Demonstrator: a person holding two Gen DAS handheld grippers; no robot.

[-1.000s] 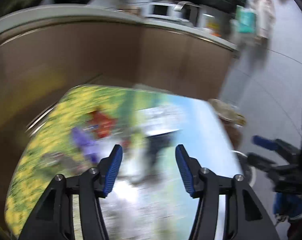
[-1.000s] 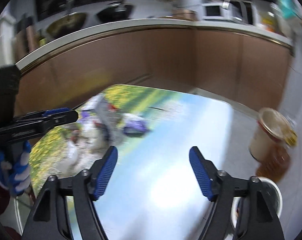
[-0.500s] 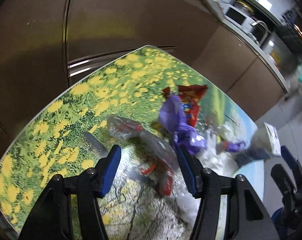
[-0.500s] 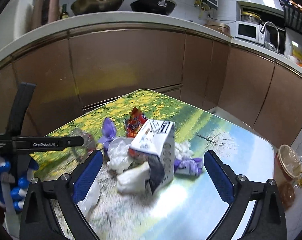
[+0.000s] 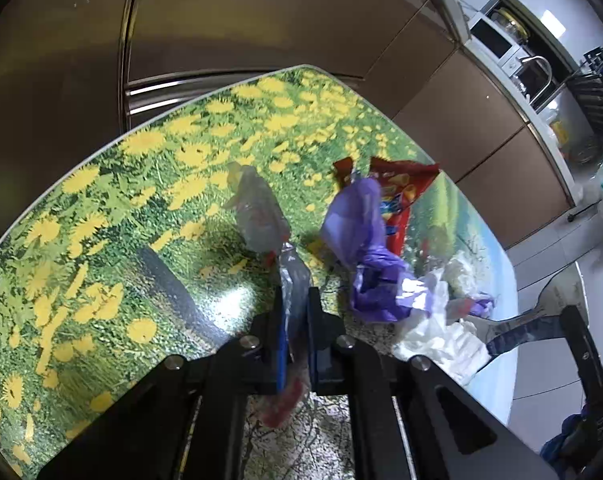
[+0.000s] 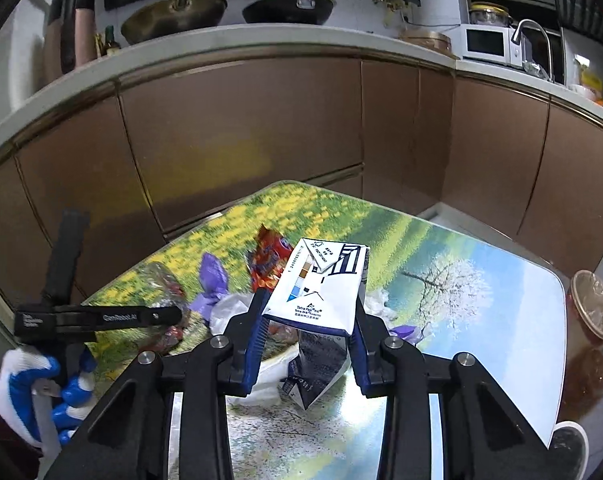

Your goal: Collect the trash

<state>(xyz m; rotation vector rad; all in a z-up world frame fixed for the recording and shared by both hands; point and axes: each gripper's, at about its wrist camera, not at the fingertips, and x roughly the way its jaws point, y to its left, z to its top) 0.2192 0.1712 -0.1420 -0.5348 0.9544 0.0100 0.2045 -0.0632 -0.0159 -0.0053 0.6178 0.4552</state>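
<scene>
Left hand-held gripper (image 5: 294, 330): just clamped onto the clear wrapper (image 5: 261, 216).
Right hand-held gripper (image 6: 309, 336): now squeezing the carton (image 6: 321, 284).
Meaning: I judge both ready to lift.

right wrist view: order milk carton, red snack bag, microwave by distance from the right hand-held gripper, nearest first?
1. milk carton: clamped between the right hand-held gripper fingers.
2. red snack bag: on the table just behind the carton, slightly left.
3. microwave: on the far counter, upper right.

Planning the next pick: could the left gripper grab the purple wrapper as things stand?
Probably not yet: the left gripper is shut on a clear plastic wrapper. The purple wrapper lies uncovered just right of it.
</scene>
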